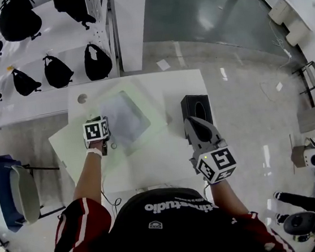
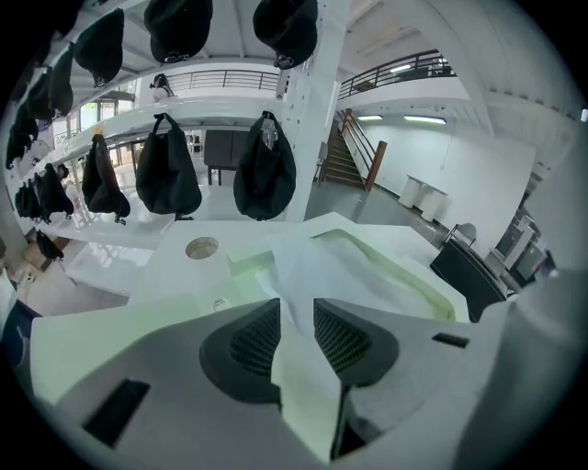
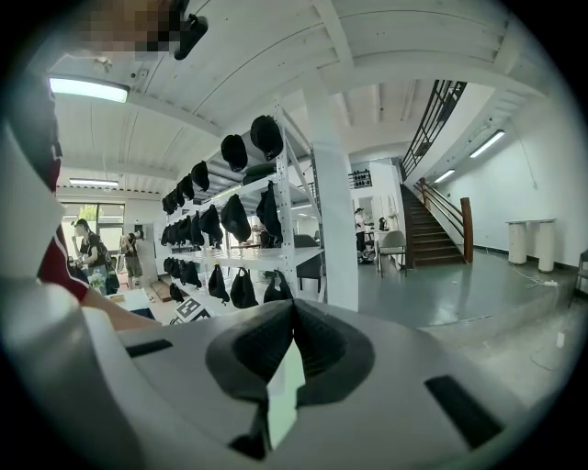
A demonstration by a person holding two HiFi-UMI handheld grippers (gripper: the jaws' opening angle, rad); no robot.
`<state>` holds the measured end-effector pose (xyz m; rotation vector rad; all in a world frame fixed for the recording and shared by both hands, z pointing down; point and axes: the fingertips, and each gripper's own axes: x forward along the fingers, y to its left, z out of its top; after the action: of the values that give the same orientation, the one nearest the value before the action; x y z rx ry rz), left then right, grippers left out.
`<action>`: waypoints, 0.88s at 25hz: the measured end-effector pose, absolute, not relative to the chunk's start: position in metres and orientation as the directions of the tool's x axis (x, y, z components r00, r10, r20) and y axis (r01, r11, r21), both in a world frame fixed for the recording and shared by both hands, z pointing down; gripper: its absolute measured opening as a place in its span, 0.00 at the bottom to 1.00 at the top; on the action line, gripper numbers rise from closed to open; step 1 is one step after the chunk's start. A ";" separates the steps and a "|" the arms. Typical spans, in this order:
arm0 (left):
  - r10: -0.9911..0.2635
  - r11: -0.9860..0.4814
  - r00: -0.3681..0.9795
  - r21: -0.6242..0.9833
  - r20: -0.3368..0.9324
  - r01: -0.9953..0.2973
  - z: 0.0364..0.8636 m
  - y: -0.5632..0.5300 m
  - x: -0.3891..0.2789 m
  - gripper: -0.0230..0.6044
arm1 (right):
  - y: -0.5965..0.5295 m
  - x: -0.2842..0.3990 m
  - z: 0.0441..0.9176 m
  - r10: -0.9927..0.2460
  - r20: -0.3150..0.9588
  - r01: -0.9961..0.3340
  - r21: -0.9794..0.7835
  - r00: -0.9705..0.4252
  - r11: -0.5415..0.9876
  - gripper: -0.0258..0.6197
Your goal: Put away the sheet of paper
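One thin white sheet of paper [image 2: 344, 271], slightly rumpled, greyish from the head view. It lies in the square recess of a pale green shallow tray [image 2: 424, 280] on the white rectangular table [image 1: 189, 84]. The sheet's near corner runs up over the tray's rim towards the left gripper [image 2: 296, 319].

Left gripper: fingers spread, and the sheet's near edge shows in the gap between the pads. I can't see either pad pressing on it. The gripper is angled down at the tray's left side.

Right gripper [image 3: 293, 317]: fingers pressed together at the tips, nothing between them. It is held off to the right, clear of the tray, just beside a black rectangular box [image 1: 195, 107] on the table.
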<state>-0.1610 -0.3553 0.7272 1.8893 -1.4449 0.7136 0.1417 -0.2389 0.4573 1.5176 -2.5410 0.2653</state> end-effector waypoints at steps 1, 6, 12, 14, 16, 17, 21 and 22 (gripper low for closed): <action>-0.621 -0.180 0.245 0.169 0.744 -0.969 0.727 -0.358 -0.163 0.20 | -0.239 0.141 0.458 -0.851 0.237 -0.882 -0.064 -0.468 0.468 0.04; -0.637 -0.169 0.251 0.185 0.729 -0.968 0.728 -0.369 -0.166 0.20 | -0.242 0.145 0.460 -0.850 0.248 -0.883 -0.063 -0.464 0.464 0.04; -0.645 -0.138 0.247 0.208 0.723 -0.968 0.730 -0.385 -0.171 0.20 | -0.249 0.148 0.464 -0.847 0.265 -0.885 -0.061 -0.460 0.462 0.04; -0.646 -0.137 0.247 0.209 0.723 -0.968 0.731 -0.389 -0.172 0.20 | -0.251 0.148 0.466 -0.847 0.269 -0.886 -0.061 -0.459 0.461 0.04; -0.643 -0.142 0.246 0.202 0.726 -0.969 0.734 -0.390 -0.172 0.19 | -0.253 0.149 0.468 -0.847 0.272 -0.887 -0.062 -0.457 0.458 0.04; -0.640 -0.144 0.244 0.197 0.729 -0.970 0.735 -0.391 -0.172 0.17 | -0.254 0.150 0.468 -0.847 0.274 -0.887 -0.062 -0.456 0.457 0.04; -0.628 -0.142 0.236 0.189 0.742 -0.972 0.743 -0.392 -0.173 0.09 | -0.257 0.151 0.471 -0.846 0.283 -0.889 -0.064 -0.452 0.454 0.04; -0.624 -0.140 0.232 0.186 0.746 -0.973 0.745 -0.392 -0.174 0.07 | -0.258 0.151 0.472 -0.846 0.285 -0.889 -0.065 -0.451 0.453 0.04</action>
<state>-0.1738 -0.3923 0.7452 1.8493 -1.4677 0.6747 0.1509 -0.2584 0.4716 1.5106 -2.4910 0.3033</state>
